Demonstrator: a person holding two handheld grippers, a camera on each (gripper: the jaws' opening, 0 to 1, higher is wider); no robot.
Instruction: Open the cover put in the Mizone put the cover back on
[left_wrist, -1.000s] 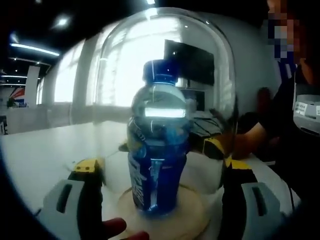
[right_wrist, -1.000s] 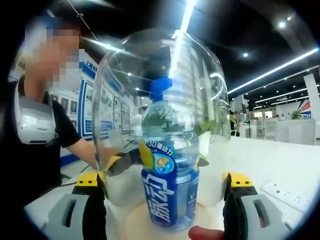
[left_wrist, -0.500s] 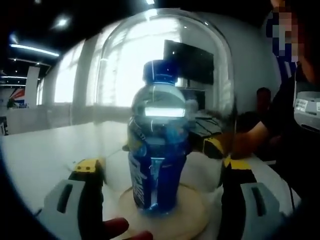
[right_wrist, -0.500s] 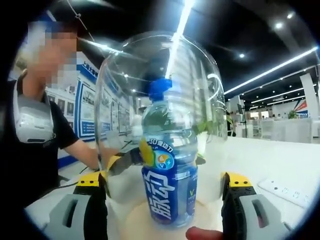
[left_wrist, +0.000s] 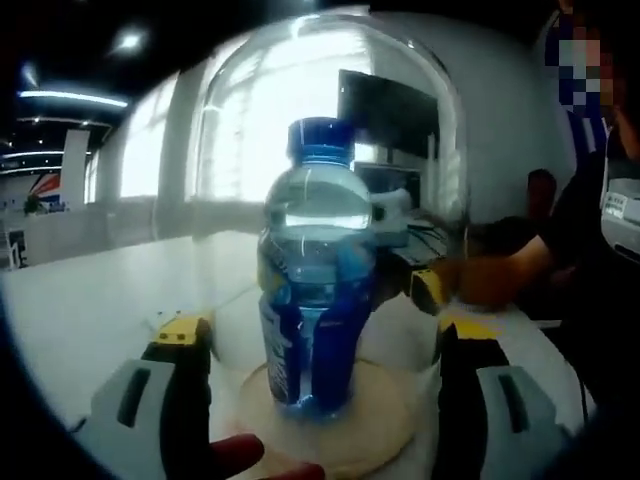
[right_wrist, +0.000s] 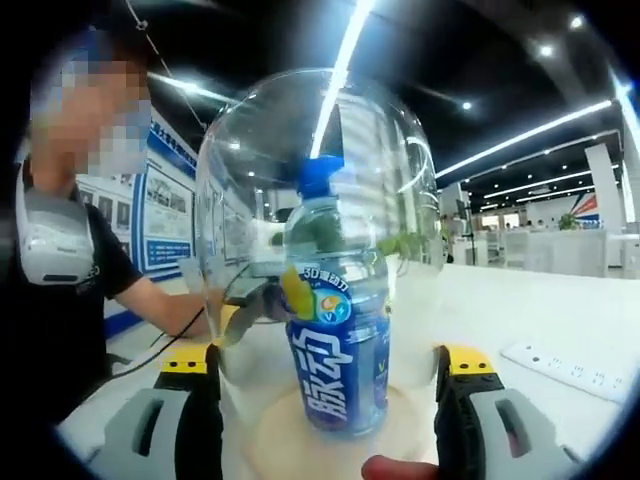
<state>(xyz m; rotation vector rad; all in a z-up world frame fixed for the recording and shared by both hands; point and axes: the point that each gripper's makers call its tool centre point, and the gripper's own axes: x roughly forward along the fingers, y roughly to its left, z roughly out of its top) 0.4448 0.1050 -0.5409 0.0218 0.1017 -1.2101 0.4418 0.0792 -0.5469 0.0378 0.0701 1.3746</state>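
Between the wide-spread left tongs (left_wrist: 322, 345) and right tongs (right_wrist: 328, 365), a clear dome cover (left_wrist: 330, 190) sits, flanked by their jaws; whether the jaws touch the glass is unclear. Beneath, a white desk (left_wrist: 90, 310) stretches through a bright hall. Mizone bottle (right_wrist: 336, 320) stands upright on the wooden base (left_wrist: 390, 420), blue cap up.

Mizone bottle (right_wrist: 335, 340) under clear dome cover (right_wrist: 315, 200), right gripper view.
Bottle upright on round wooden base (right_wrist: 335, 445), blue cap, blue label. Right gripper (right_wrist: 325, 415): yellow-tipped jaws spread either side of the cover's lower wall. Left gripper (right_wrist: 240, 320) reaches the cover's far side. White table (right_wrist: 520, 320) carries a power strip (right_wrist: 570, 362). Person (right_wrist: 60, 270) at left.
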